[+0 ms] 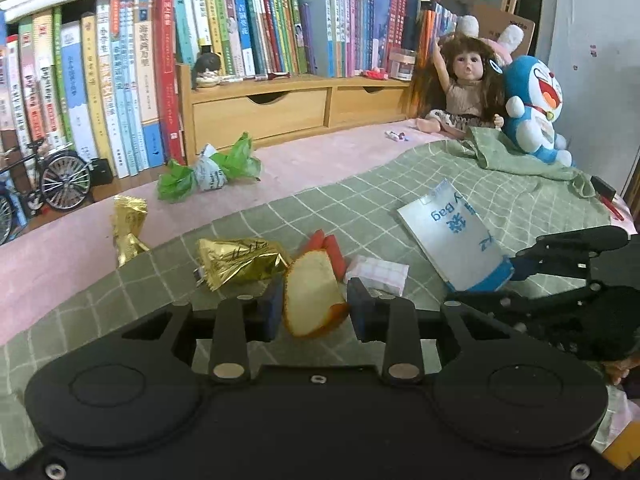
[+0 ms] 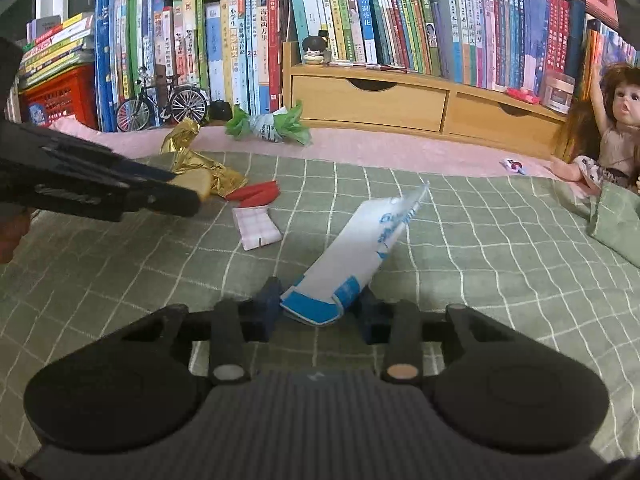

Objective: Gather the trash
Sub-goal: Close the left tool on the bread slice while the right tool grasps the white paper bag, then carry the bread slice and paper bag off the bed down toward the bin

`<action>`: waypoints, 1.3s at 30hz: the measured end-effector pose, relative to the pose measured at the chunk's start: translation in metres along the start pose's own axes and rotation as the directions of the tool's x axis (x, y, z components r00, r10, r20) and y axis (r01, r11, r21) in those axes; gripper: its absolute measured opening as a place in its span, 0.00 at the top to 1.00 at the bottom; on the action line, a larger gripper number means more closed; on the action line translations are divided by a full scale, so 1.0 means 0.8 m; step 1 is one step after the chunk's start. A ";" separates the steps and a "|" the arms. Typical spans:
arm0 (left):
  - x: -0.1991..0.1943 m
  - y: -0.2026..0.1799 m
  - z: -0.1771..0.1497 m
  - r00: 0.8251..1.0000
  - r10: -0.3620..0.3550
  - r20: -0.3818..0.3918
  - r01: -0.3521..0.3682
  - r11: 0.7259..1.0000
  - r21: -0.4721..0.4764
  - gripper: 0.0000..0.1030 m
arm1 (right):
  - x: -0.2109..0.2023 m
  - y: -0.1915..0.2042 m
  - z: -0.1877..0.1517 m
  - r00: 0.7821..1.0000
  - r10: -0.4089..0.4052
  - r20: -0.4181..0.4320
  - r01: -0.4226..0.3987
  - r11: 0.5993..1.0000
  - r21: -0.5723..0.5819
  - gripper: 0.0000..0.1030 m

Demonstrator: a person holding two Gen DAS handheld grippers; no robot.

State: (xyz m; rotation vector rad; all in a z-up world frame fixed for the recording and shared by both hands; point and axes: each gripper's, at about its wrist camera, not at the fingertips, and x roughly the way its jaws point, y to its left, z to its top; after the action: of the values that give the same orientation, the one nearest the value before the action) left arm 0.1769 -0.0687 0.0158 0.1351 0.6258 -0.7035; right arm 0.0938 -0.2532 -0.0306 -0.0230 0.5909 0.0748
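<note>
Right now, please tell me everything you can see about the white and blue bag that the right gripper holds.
The white and blue bag is a flat, glossy pouch, plastic by its look, white with blue print and a blue band at its near end. The right gripper pinches that blue end, which bulges between the pads. The bag slants up and away, its far, torn-looking edge lifted above the green checked cloth. Nothing else touches it.

Wrappers point(image 1: 240, 262) left of pouch point(image 1: 452, 240) on checked cloth point(image 1: 360, 200); books point(image 1: 240, 20) behind.

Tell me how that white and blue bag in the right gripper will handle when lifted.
The bag looks thin and empty, so probably light. Pinched at its blue end by the right gripper, it already curls, so it will likely flop. Its glossy surface may slip.
</note>
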 end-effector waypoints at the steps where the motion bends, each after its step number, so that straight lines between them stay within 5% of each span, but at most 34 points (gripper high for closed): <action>1: -0.008 0.000 -0.001 1.000 0.003 0.006 -0.003 1.000 -0.005 0.69 | -0.001 -0.001 -0.001 1.000 0.001 0.003 -0.001 1.000 0.004 0.66; 10: -0.074 -0.010 -0.021 0.999 0.031 0.036 -0.030 0.999 -0.042 0.69 | -0.025 -0.021 -0.011 0.994 0.094 0.055 -0.099 0.990 0.096 0.79; 22: -0.138 -0.042 -0.067 0.998 0.037 0.054 -0.029 0.991 -0.131 0.69 | -0.085 -0.034 -0.036 0.974 0.203 0.101 -0.218 0.961 0.170 0.83; 25: -0.152 -0.055 -0.081 0.998 0.035 0.061 -0.026 0.990 -0.141 0.69 | -0.105 -0.038 -0.040 0.951 0.278 0.131 -0.300 0.934 0.194 0.83; 39: -0.243 -0.119 -0.136 0.994 0.026 0.110 -0.007 0.985 -0.171 0.69 | -0.210 -0.007 -0.058 0.931 0.329 0.156 -0.339 0.940 0.037 0.83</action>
State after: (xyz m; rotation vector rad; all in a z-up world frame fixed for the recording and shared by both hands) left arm -0.0525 0.0029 0.0487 -0.0576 0.5744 -0.6339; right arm -0.0706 -0.2713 0.0242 0.1449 0.4438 0.3864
